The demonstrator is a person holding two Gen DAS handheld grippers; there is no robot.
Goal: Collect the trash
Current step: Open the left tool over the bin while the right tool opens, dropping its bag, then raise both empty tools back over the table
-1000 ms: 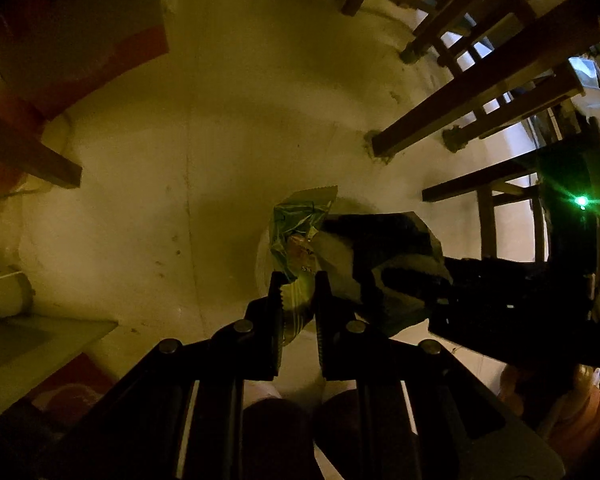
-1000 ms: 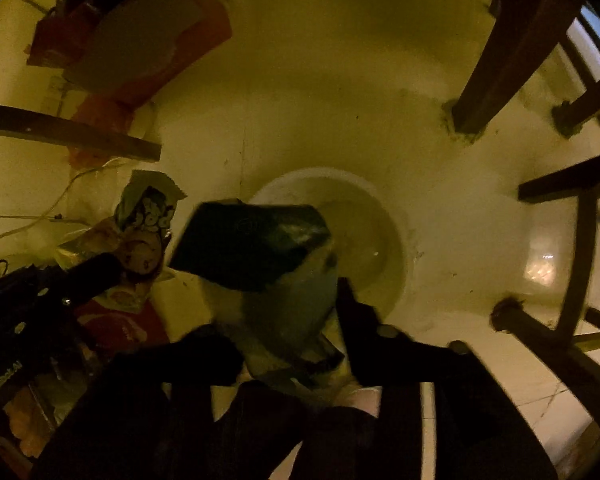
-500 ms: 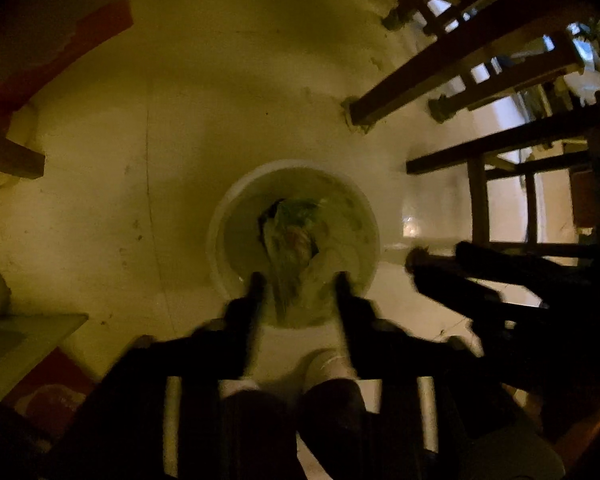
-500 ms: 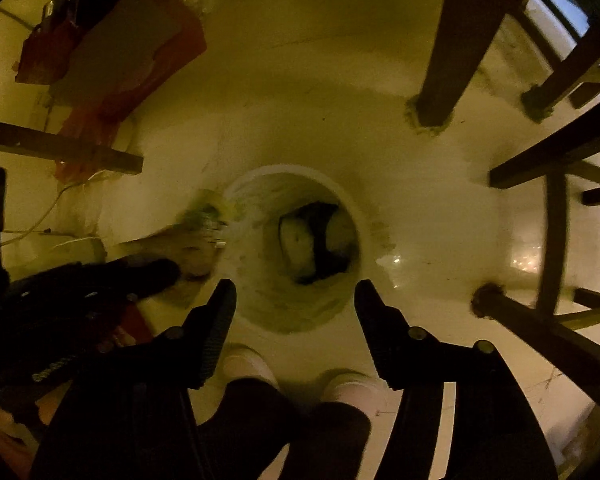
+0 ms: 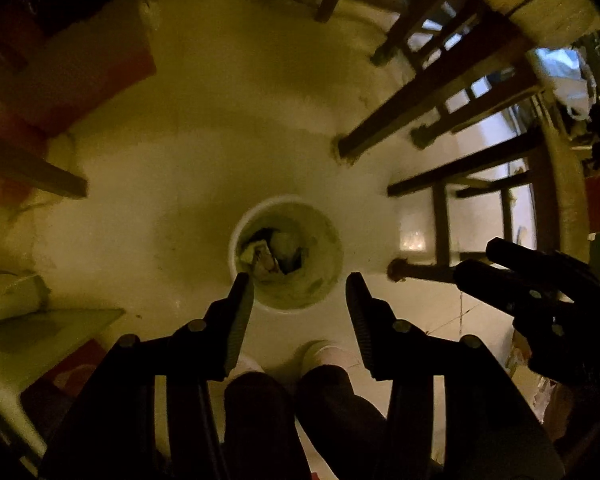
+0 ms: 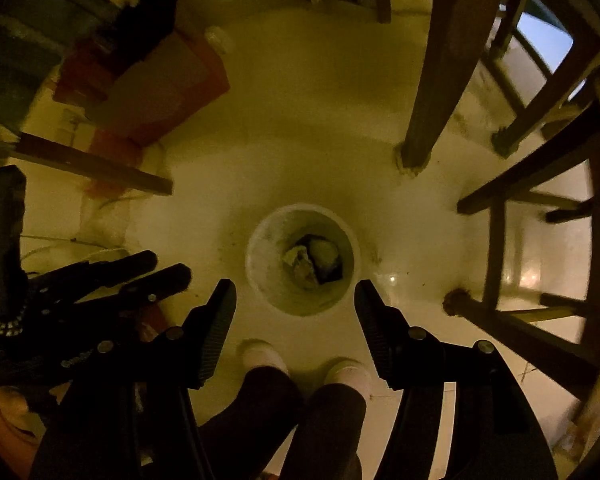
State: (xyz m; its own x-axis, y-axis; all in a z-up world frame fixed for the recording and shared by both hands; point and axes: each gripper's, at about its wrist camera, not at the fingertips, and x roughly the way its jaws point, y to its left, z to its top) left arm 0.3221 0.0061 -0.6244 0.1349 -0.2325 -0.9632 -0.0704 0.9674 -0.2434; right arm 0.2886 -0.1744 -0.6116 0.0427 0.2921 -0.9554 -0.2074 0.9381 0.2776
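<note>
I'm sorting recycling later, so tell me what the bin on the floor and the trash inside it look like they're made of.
Bin: probably plastic, going by its smooth, pale, thin round wall with a dull sheen. Trash inside: looks like crumpled wrappers, thin film or foil; creased folds, light and dark pieces. Dim light leaves the exact material open.

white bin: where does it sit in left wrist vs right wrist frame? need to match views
Left wrist: white bin sits just below centre, above the gap of the open left claw, trash inside.
Right wrist: white bin sits just below centre, above the gap of the open right claw.
Shared landmark: the chair leg foot on the floor, up and right of the bin in both.
</note>
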